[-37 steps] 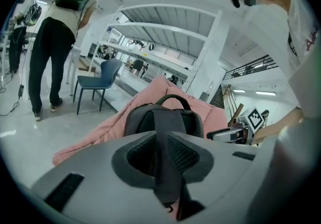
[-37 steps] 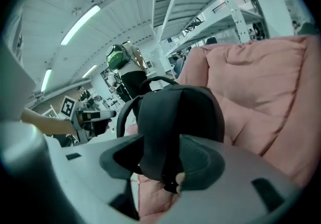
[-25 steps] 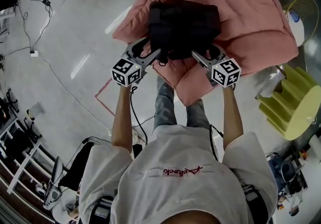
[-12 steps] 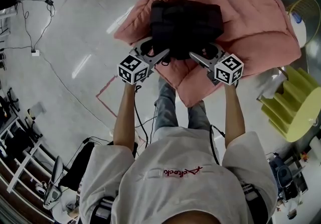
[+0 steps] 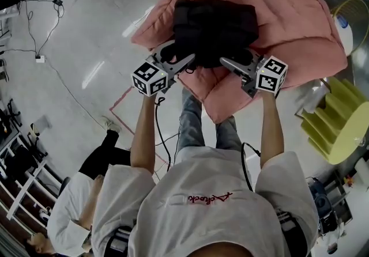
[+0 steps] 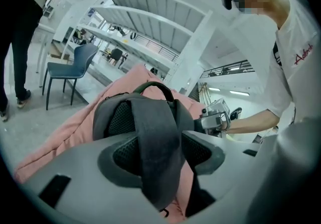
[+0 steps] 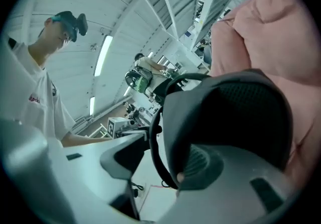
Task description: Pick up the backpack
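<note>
A: Noted: backpack (image 5: pixel 214 25) lies on the pink quilt (image 5: pixel 288 14), at 12 o'clock from the person. The left gripper (image 5: pixel 182 60) is at its 7 o'clock, clamped on a grey shoulder strap (image 6: pixel 158 137). The right gripper (image 5: pixel 229 63) is at its 5 o'clock. Its jaws have just been closing and stand partly apart: the padded strap (image 7: pixel 225 112) leans on one pad, with a gap beside the other.

B: Risk?

A: Lift now and the right side likely slips free. The bag would hang off the left strap alone, tilt, perhaps drag the quilt. The thin black loop (image 7: pixel 153 147) may get pinched instead of the padding, which I judge a weak hold.

B: Which view tells what?

A: Head view gives the layout but hides the bite. Only the gripper views show it: the left shows a strap filling the jaws, the right shows the gap
</note>
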Available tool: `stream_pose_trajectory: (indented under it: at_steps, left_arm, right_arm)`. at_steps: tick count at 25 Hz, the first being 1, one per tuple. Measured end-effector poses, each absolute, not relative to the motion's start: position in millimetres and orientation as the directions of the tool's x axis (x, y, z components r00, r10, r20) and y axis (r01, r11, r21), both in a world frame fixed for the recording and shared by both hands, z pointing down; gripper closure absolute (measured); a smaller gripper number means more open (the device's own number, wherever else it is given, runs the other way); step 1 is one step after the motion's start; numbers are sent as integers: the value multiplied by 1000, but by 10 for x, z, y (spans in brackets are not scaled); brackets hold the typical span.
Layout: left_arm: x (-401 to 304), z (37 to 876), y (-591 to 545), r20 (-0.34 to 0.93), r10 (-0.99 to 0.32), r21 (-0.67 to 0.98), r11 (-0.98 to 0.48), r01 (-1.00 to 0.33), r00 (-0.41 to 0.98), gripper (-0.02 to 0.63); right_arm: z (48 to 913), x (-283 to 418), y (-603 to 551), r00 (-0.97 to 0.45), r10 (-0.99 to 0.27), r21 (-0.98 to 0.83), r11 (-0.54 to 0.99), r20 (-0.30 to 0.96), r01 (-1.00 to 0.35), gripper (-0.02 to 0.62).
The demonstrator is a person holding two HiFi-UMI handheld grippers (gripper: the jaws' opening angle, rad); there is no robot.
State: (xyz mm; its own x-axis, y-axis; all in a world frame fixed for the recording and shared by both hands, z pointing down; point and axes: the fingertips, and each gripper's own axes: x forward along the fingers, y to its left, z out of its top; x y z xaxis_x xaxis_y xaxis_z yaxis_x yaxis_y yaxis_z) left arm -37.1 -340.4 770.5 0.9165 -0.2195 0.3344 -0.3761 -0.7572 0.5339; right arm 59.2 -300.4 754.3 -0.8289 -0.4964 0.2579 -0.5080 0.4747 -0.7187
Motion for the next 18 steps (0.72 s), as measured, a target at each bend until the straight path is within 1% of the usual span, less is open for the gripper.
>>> stream_pose_trajectory:
  at_steps: [3,4,6,7,9,11,15,18]
  left_arm:
    - [-306,7801,-3404,341,-162,573,-745,-341,926,380]
    - [-289,7844,-3392,352,-137,579,-745,-331,926,386]
    - [-265,7861,-3374,354,-104,578,-757,-305,929,414]
    - [-259,7838,-3383,345,-101,574,-764,-294,933,421]
    - [-247,7783,-3420,319,-111,570,-771,-284,941,434]
    - [-222,7721,-3438,287,-121,578,-769,-273,950,455]
    - [-175,7526,-3460,217,-148,598,-761,-251,965,482]
    - [-149,7280,-3544,146,-179,615,-754,-231,973,506]
  right_arm:
    - [7650,494,-3088,-838,-474,-721,478,269,-501,388]
    - [7636,452,-3103,-849,-459,-721,492,262,-488,401]
    - [7589,393,-3130,-864,-438,-722,512,247,-466,455]
    - [7583,379,-3158,-866,-436,-723,514,244,-462,461]
    - [7601,373,-3232,-867,-437,-724,514,240,-460,506]
    - [7600,374,-3291,-870,-438,-733,510,229,-450,526]
    - [7474,387,-3327,-857,-476,-725,518,197,-454,534]
    - [7211,439,-3407,-836,-532,-734,514,133,-444,537]
